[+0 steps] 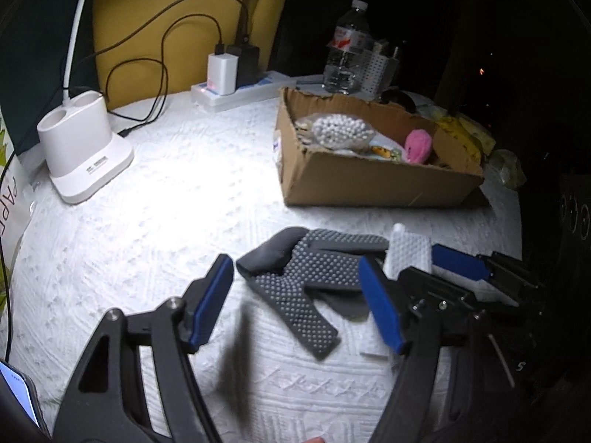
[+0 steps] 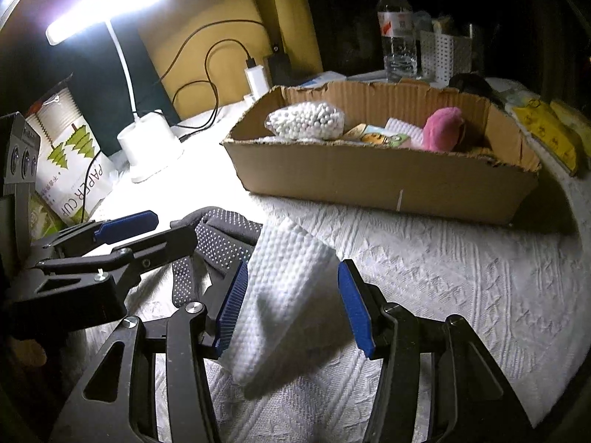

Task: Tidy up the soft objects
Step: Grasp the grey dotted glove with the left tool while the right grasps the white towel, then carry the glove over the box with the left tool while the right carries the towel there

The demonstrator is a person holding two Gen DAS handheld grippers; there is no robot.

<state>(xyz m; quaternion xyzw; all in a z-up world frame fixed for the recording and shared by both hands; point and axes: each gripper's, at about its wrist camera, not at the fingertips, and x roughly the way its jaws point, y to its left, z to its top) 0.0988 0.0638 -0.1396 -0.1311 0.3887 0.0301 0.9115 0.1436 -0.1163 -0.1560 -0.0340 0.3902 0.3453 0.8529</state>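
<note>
We have both grippers low over the white quilted surface (image 1: 155,221), side by side. The left gripper (image 1: 299,306) reaches forward with its jaws wide apart, and the grey dotted socks (image 1: 306,288) lie flat on the surface between and just beyond its blue pads, touched by neither. The right gripper (image 2: 291,306) sits just to the right, jaws also apart, with the white textured cloth (image 2: 284,295) draped between them; the cloth leans against the left blue pad while the right pad stands clear of it, so nothing is clamped.

From the left wrist view we see the right gripper (image 1: 417,265) edging in, the cloth (image 1: 406,254) poking up behind it and touching the socks' far end. The right wrist view shows the left gripper (image 2: 155,229) from the side, above the socks (image 2: 218,243), and the lit desk lamp (image 2: 110,7) overhead, which the left view cuts off at its base (image 1: 81,144).

Further back stands the cardboard box (image 1: 369,181), well apart from the socks, holding a bag of white balls (image 2: 306,120) and a pink plush toy (image 2: 441,129). A water bottle (image 1: 347,48) stands behind it.
</note>
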